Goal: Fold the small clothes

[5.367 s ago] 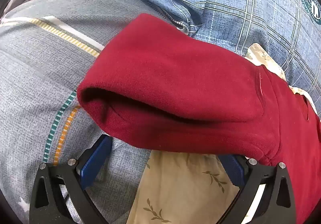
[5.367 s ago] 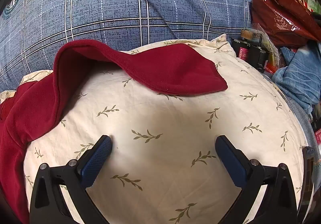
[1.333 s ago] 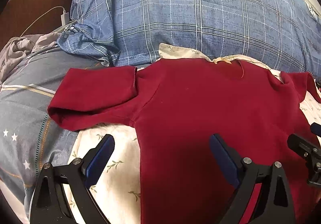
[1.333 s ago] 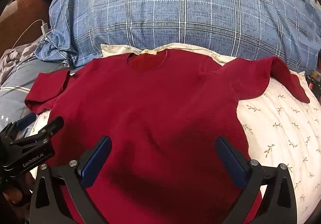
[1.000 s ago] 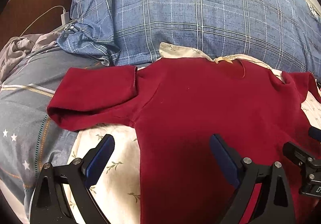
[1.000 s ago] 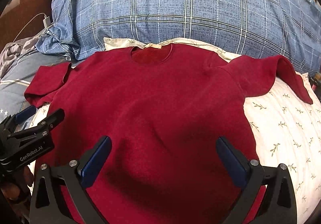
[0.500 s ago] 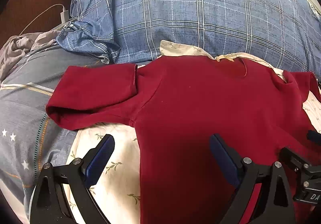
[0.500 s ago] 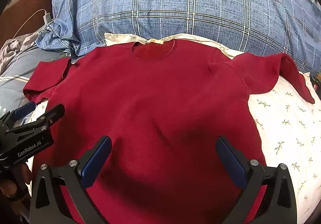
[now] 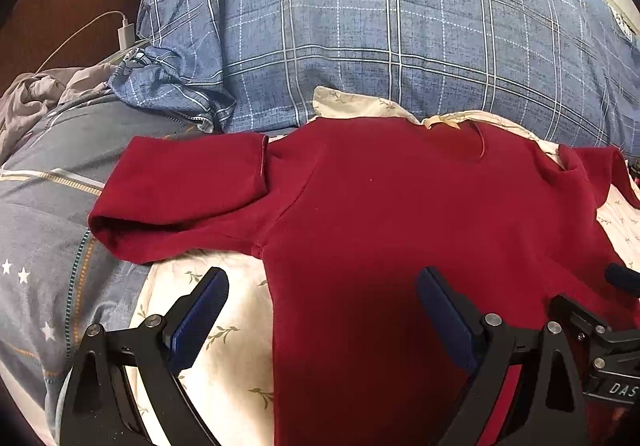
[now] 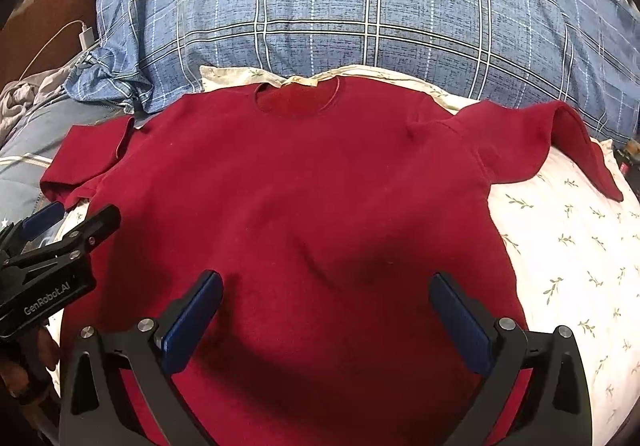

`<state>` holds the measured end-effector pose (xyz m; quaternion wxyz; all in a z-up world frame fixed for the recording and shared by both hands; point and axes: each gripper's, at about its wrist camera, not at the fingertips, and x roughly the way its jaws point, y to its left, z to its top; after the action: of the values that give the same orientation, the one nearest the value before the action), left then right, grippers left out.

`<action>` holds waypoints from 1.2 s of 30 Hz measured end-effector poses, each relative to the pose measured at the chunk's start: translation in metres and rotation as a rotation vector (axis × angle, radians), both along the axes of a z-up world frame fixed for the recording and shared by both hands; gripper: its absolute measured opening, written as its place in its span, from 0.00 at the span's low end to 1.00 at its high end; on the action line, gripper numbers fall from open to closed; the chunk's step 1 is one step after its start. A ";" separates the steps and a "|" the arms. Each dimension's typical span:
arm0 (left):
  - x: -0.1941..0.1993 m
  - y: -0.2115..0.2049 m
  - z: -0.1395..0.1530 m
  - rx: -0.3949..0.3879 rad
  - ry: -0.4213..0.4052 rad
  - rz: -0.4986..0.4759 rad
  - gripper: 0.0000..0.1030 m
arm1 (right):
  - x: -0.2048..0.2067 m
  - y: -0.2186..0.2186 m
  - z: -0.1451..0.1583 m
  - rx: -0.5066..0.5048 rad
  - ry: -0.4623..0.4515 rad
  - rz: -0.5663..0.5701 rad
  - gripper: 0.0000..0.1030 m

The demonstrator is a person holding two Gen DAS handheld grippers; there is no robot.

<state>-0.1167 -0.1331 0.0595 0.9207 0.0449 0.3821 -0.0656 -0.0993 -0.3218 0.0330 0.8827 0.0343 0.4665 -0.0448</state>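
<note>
The red shirt (image 10: 304,214) now lies spread face-up on the cream leaf-print pillow (image 10: 568,246), collar toward the blue plaid pillow (image 10: 360,6), both sleeves out to the sides. Some five seconds ago it was bunched, one sleeve doubled over the cream pillow; over the last second or so little has altered beyond a slight drift of both views. Judgement: flattening is done and the first fold is not yet begun.

The left gripper (image 9: 320,318) hovers over the shirt's left side seam, jaws spread and empty. The right gripper (image 10: 326,320) hovers over the lower body of the shirt, jaws likewise spread, pinching nothing. Whether either gripper's pads touch the cloth cannot be told from these views.

The left sleeve (image 9: 180,198) overhangs the cream pillow onto the grey striped bedding (image 9: 44,230). The right sleeve (image 10: 560,142) remains partly curled at its cuff, which may need smoothing.
</note>
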 end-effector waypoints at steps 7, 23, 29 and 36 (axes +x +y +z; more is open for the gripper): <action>0.000 0.001 0.001 -0.005 0.005 0.001 0.93 | 0.000 0.002 -0.001 -0.003 0.005 0.000 1.00; 0.004 -0.001 0.001 0.000 0.018 0.011 0.93 | 0.002 0.002 -0.004 -0.002 0.019 0.011 1.00; 0.004 0.000 0.001 0.001 0.020 0.011 0.93 | 0.003 0.004 -0.004 -0.006 0.020 0.020 1.00; 0.005 0.001 0.001 -0.001 0.024 0.017 0.93 | 0.005 0.007 -0.005 -0.004 0.025 0.034 0.99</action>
<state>-0.1119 -0.1325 0.0604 0.9166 0.0404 0.3934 -0.0585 -0.0941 -0.3144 0.0281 0.8776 0.0238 0.4777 -0.0312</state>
